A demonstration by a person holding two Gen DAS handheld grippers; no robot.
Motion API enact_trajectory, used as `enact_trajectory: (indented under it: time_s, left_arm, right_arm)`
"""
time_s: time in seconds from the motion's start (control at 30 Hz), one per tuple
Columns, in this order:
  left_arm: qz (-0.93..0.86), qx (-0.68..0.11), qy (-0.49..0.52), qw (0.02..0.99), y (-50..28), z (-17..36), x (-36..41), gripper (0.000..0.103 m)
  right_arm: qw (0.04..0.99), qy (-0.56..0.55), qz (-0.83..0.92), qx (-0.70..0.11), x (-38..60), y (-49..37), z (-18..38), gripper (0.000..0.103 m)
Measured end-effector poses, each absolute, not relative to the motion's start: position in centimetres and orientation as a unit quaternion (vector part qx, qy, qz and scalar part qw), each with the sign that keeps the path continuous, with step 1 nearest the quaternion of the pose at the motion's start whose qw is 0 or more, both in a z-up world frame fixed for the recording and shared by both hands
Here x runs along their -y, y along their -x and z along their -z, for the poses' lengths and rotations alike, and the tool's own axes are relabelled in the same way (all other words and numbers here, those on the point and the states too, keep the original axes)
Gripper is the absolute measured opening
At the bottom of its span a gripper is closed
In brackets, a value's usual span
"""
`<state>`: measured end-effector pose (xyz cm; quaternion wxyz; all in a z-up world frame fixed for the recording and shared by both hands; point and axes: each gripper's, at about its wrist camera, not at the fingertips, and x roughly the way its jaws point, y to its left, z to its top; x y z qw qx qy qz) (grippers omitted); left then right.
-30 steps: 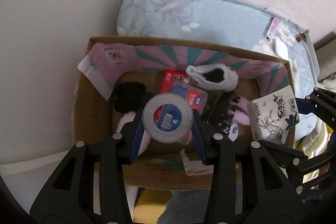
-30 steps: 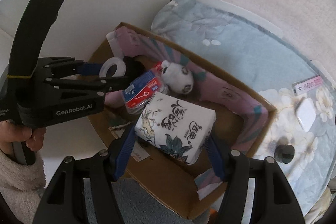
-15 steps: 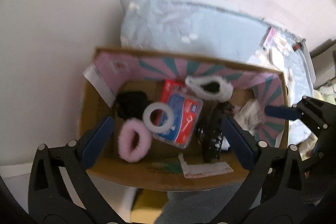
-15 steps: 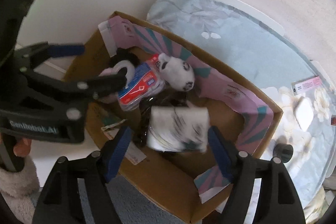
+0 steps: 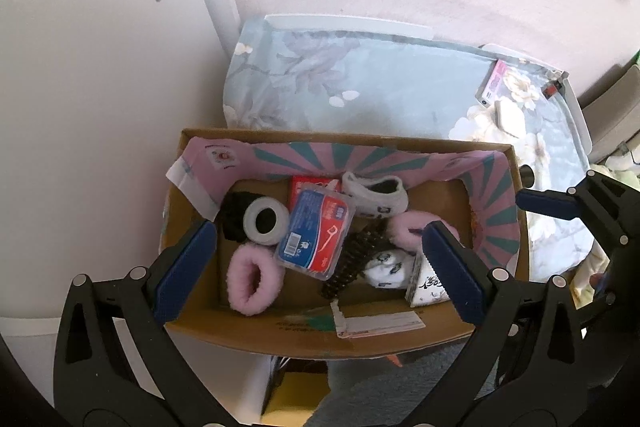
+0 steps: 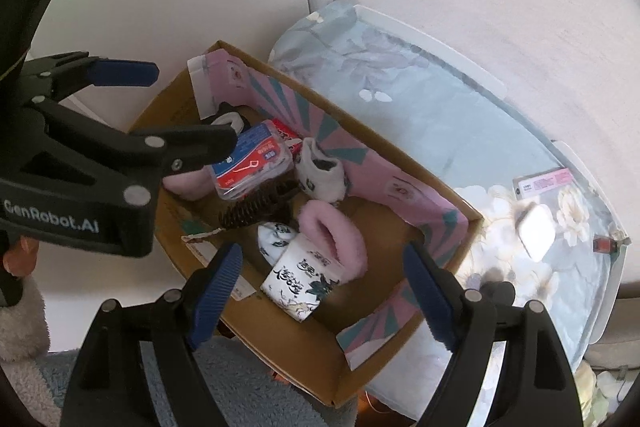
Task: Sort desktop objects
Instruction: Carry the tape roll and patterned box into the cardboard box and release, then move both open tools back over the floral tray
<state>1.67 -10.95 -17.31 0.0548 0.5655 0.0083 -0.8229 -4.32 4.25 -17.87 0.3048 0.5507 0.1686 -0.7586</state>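
Both drops done. Your left gripper now spread wide, empty; a second ago it clamped tape roll, which now lies in cardboard box against floss-pick case. Your right gripper also apart, empty; tissue pack released, resting on box floor beside pink fuzzy scrunchie. Judgement: two items sorted. Still on table: pink packet, white case. Likely next targets.
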Motion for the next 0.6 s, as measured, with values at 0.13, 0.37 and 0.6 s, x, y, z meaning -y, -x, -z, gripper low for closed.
enact_trajectory:
  time_s: [0.13,0.37,0.6]
  left_arm:
    - [0.823,0.002,-0.565,0.053,-1.6,17.0,10.1,0.103]
    - [0.829,0.013,-0.558,0.038,-1.2,16.2,7.9,0.103]
    - [0.833,0.040,-0.551,0.005,-0.1,15.5,3.2,0.103]
  right_arm:
    - [0.301,-0.547,0.764,-0.159,-5.1,4.3,17.4,0.080]
    - [0.306,-0.537,0.775,-0.135,-7.3,4.0,16.2,0.080]
    - [0.275,-0.522,0.801,-0.105,-13.4,4.8,14.3,0.080]
